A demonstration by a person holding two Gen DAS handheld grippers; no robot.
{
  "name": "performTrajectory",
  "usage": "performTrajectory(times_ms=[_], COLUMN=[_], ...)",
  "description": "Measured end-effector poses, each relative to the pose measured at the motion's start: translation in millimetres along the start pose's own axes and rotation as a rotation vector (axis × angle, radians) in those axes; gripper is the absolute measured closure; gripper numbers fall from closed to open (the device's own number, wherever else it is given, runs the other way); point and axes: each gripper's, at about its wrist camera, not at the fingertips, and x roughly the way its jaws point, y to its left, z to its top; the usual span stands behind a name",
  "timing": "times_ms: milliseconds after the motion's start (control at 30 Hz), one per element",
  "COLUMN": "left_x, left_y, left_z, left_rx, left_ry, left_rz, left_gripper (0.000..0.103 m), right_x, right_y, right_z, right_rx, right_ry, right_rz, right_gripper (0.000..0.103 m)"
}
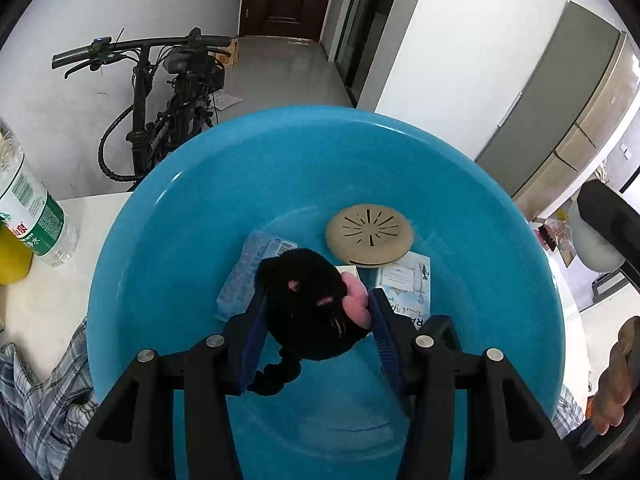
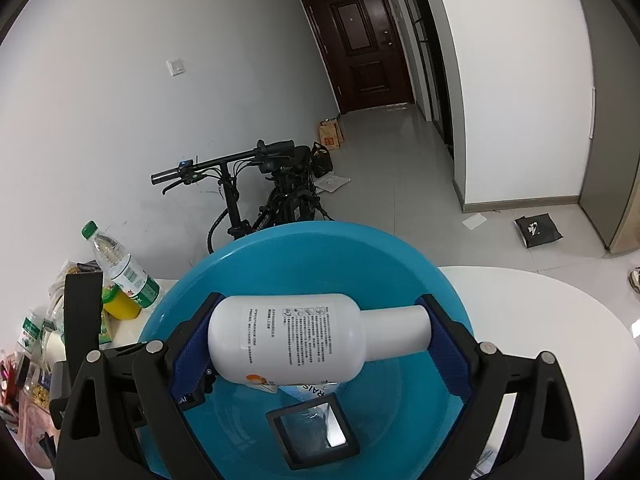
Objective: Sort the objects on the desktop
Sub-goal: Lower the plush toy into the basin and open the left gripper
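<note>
Black plush toy [image 1: 310, 304], pink ears: clamped between the left gripper [image 1: 316, 320] pads, over the blue basin [image 1: 200, 184]. White bottle [image 2: 304, 340], lying sideways: clamped end to end in the right gripper [image 2: 316, 340], above the same basin. Basin contents: 1 beige round disc [image 1: 370, 234], 1 clear packet [image 1: 246, 272], 1 printed card [image 1: 406, 284], 1 black square frame [image 2: 312, 432]. Basin rests on white table [image 2: 540, 320].

Basin [image 1: 192, 184] centre cluttered: disc [image 1: 369, 233], packets [image 1: 406, 284]; water bottle [image 1: 28, 208] flanks left.
</note>
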Motion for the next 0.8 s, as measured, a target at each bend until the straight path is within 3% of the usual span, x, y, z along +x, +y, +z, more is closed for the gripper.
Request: performTrajectory(times_ms=[100, 200, 233, 500, 800], left_x=[1.5, -0.7, -4.2, -41.5, -53.5], left_y=[1.3, 3.9, 5.6, 25.8, 34.3], left_z=[2.4, 6.1, 6.8, 14.6, 19.1], left_rx=[-0.005, -0.024, -0.032, -0.096, -0.111], left_ry=[0.005, -0.003, -0.024, -0.152, -0.166], left_rz=[0.002, 0.010, 0.018, 0.095, 0.115], left_gripper=[0.047, 0.020, 0.019, 0.018, 0.018], right_x=[1.0, 0.6, 1.2, 19.4, 53.8], right_y=[-0.6, -0.1, 0.2, 7.7, 29.0], right_z=[-0.6, -0.9, -0.7, -7.8, -31.9], right_rx=[-0.001, -0.004, -0.004, -0.026, -0.126], right_ry=[0.004, 0.005, 0.006, 0.065, 0.214], right_rz=[-0.002, -0.001, -0.002, -0.003, 0.003], right_gripper=[0.010, 0.010, 0.010, 0.010, 0.010])
